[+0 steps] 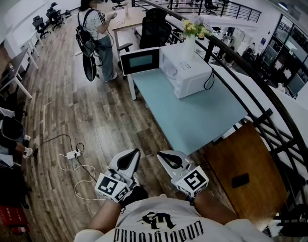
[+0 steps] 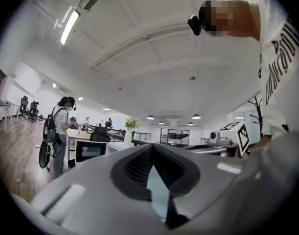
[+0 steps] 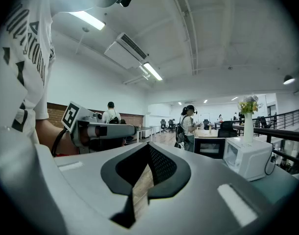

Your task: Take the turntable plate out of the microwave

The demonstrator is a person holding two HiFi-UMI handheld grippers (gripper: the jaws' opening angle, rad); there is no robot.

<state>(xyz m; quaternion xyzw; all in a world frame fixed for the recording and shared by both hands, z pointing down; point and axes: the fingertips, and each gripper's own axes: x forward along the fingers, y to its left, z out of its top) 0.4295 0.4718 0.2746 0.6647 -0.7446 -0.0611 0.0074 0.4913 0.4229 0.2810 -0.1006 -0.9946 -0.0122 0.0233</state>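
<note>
With left gripper [image 1: 126, 158] and right gripper [image 1: 167, 159] closed and empty, the microwave [image 1: 186, 70]'s unseen plate is probably heavy, slippery and fragile: grip its rim.

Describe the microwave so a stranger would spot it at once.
Find the pale blue table beside the dark railing. At its far end sits a white microwave, the only box there: its dark-windowed door hangs open and a vase of yellow flowers stands on top.

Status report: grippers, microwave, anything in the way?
Both shut, empty, at chest: left hand-held gripper, right hand-held gripper. On table: microwave, door open; plate not visible. Atop it a vase, clear of opening.
</note>
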